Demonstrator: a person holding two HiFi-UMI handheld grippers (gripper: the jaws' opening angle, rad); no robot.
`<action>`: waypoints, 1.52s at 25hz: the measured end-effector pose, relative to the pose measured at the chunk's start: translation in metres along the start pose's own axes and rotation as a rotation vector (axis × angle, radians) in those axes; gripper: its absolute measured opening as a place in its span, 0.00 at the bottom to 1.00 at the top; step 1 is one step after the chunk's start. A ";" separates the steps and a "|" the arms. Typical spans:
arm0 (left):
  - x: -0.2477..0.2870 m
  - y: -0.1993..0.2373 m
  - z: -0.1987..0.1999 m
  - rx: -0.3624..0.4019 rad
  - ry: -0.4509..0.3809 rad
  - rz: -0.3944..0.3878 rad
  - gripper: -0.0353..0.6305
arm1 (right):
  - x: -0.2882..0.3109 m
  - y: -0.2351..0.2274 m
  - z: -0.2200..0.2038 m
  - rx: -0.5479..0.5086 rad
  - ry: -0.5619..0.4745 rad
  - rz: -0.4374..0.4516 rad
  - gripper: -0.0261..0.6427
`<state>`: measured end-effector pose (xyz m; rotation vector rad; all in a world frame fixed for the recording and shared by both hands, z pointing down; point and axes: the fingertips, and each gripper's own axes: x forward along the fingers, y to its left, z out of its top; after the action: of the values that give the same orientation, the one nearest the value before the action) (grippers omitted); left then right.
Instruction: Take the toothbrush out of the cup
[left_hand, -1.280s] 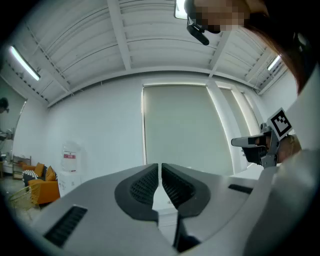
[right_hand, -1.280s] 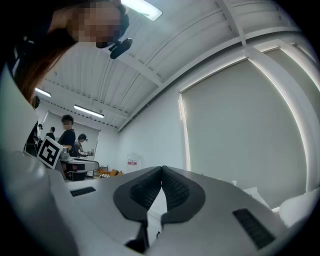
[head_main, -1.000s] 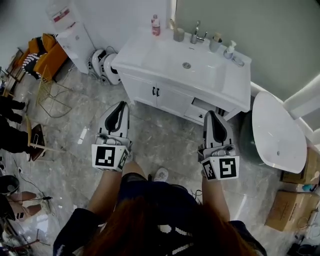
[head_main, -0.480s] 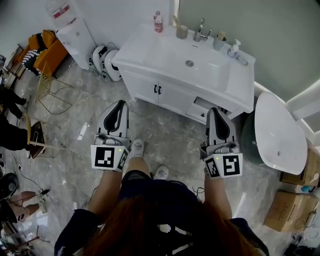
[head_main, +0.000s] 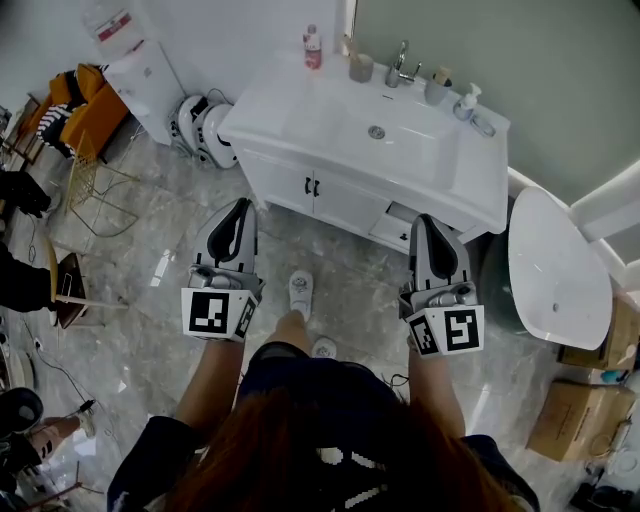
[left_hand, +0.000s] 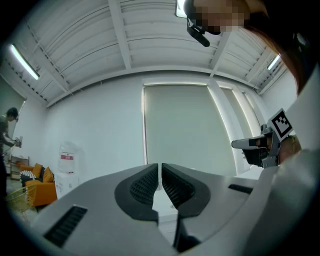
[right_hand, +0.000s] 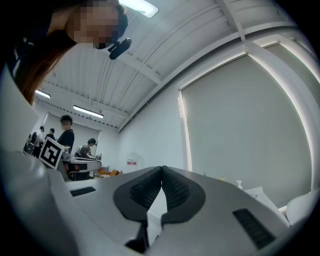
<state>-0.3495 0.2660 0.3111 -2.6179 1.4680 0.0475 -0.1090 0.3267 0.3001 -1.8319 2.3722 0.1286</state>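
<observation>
Left fingers (left_hand: 144, 186): you had them closed up with only a hairline slit, holding nothing.
Right fingers (right_hand: 176, 190): pressed together, empty.
Grippers: your left gripper (head_main: 238, 210) and right gripper (head_main: 425, 224) hung over the floor (head_main: 340, 275), short of the desk (head_main: 330, 120).
Toothbrush (head_main: 347, 45): stood in the cup (head_main: 359, 69) at the desk's back edge, left of the tap (head_main: 398, 66), well apart from both grippers.

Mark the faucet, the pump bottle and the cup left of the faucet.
faucet (head_main: 400, 66): head view, on its upright body.
pump bottle (head_main: 463, 102): head view, on the bottle's body.
cup left of the faucet (head_main: 359, 69): head view, on its side wall.
</observation>
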 end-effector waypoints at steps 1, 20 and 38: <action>0.006 0.003 -0.002 -0.003 -0.002 -0.003 0.11 | 0.005 -0.002 -0.001 -0.004 0.002 -0.002 0.06; 0.206 0.128 -0.029 -0.041 -0.027 -0.079 0.11 | 0.218 -0.043 -0.023 -0.035 0.012 -0.067 0.06; 0.323 0.182 -0.079 -0.083 0.030 -0.119 0.11 | 0.331 -0.095 -0.060 -0.029 0.063 -0.121 0.06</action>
<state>-0.3380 -0.1118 0.3391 -2.7789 1.3441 0.0588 -0.1028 -0.0233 0.3069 -2.0154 2.3035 0.0939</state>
